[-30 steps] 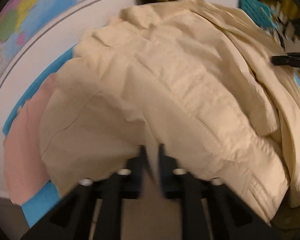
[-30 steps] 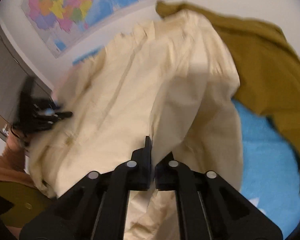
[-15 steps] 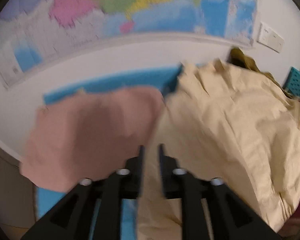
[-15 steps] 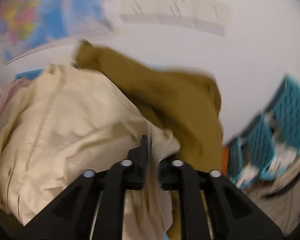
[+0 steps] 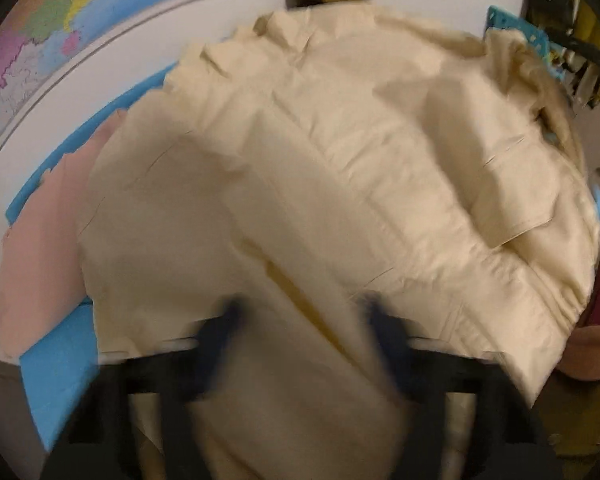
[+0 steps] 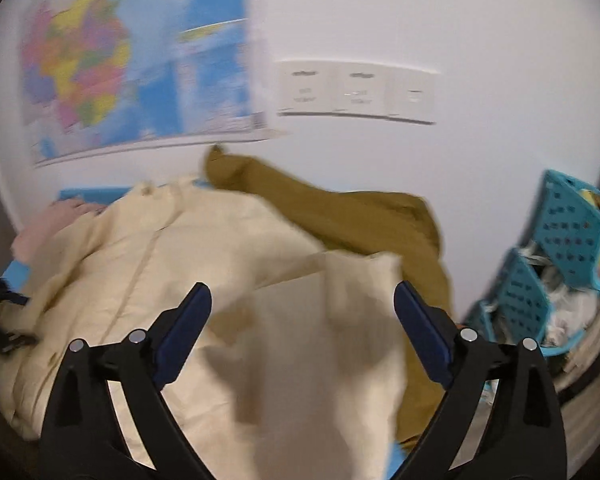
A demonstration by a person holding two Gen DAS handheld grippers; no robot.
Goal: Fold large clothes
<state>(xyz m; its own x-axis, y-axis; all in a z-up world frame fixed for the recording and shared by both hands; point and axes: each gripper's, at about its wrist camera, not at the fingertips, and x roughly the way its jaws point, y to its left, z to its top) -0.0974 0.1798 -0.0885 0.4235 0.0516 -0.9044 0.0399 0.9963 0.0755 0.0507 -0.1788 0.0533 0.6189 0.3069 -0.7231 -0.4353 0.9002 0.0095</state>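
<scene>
A large cream jacket lies rumpled over the blue table cover; it also shows in the right wrist view. My left gripper is blurred, its jaws spread wide, with a cream flap lying loose between them. My right gripper is open wide, with a cream fold falling free between its fingers.
An olive-brown garment lies behind the jacket against the wall. A pink garment lies at the left. Teal baskets stand at the right. A wall map and sockets are on the wall.
Both grippers were shut on the cream jacket; now both are open and the cloth has dropped onto the pile. The cameras swung during the move.
</scene>
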